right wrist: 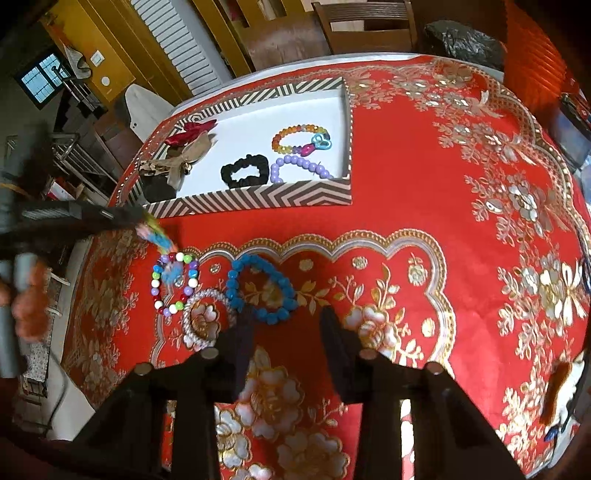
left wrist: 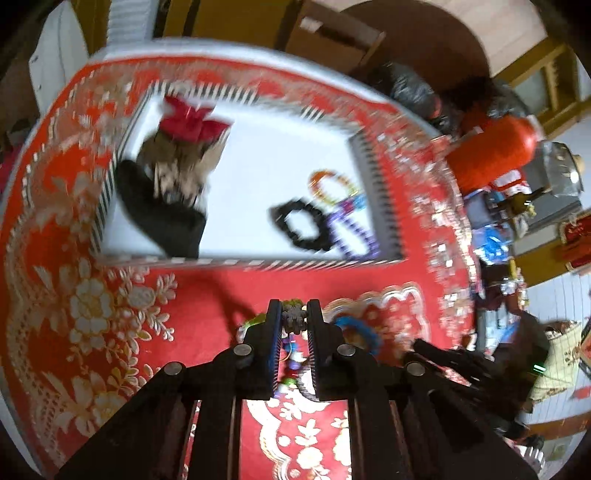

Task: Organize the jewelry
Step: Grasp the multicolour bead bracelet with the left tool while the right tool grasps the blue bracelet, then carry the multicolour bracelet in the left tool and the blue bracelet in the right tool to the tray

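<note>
My left gripper (left wrist: pixel 294 314) is shut on a small colourful hair clip (left wrist: pixel 293 322), lifted off the red tablecloth. In the right wrist view the same gripper (right wrist: pixel 146 221) carries the clip (right wrist: pixel 157 237) just above a multicolour bead bracelet (right wrist: pixel 173 282). Beside that lie a clear bead bracelet (right wrist: pixel 207 322) and a blue bead bracelet (right wrist: pixel 258 288). My right gripper (right wrist: pixel 286 319) is open, its fingers straddling the near edge of the blue bracelet. The striped box (right wrist: pixel 258 195) holds a black scrunchie (right wrist: pixel 245 170), a purple bracelet (right wrist: pixel 301 166), an orange bracelet (right wrist: pixel 295 134) and bows (right wrist: pixel 192 134).
A person's hand (right wrist: pixel 26 306) grips the left gripper's handle at the table's left edge. A wooden chair (right wrist: pixel 365 26) and a black bag (right wrist: pixel 461 40) stand behind the table. A red lantern (left wrist: pixel 495 151) and clutter sit to the right in the left wrist view.
</note>
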Demonstrator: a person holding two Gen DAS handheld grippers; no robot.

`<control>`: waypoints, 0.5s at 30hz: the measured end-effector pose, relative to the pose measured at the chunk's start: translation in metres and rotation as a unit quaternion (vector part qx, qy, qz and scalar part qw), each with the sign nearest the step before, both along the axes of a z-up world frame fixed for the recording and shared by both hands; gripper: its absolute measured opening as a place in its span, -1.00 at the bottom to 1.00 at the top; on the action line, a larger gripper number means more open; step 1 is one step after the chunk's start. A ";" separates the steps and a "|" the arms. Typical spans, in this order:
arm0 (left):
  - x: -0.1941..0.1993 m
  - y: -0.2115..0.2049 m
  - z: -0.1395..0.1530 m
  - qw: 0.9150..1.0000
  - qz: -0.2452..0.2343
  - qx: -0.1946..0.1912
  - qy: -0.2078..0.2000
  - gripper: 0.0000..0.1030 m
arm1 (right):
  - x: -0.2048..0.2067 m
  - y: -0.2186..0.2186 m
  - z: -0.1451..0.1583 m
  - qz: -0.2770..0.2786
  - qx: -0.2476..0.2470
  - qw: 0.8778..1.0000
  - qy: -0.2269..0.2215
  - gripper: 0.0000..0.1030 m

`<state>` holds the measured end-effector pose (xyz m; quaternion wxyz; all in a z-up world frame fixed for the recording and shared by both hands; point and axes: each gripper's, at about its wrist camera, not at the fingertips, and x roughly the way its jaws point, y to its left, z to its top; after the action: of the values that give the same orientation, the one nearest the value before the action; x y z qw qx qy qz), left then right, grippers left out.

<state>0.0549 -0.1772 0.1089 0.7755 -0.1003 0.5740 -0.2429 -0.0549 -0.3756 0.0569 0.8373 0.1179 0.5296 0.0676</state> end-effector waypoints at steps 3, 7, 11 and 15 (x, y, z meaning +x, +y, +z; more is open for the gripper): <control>-0.001 0.003 0.021 1.000 -0.002 -0.004 -0.017 -1.00 | 0.014 0.007 -0.009 0.019 -0.005 1.000 0.006 -0.39; 0.000 0.006 0.038 0.999 0.007 -0.005 -0.034 -1.00 | 0.033 0.019 -0.025 0.048 -0.032 0.998 0.021 -0.39; -0.005 0.011 0.048 0.998 0.015 0.010 -0.052 -1.00 | 0.037 0.030 -0.034 0.075 -0.058 0.995 0.020 -0.41; -0.008 0.017 0.049 0.998 0.023 0.016 -0.056 -1.00 | 0.041 0.034 -0.034 0.073 -0.086 0.993 0.020 -0.83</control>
<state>0.0467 -0.1605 0.1583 0.8135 -0.0873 0.5309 -0.2211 -0.0138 -0.3421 0.0233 0.8263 0.0080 0.5574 0.0805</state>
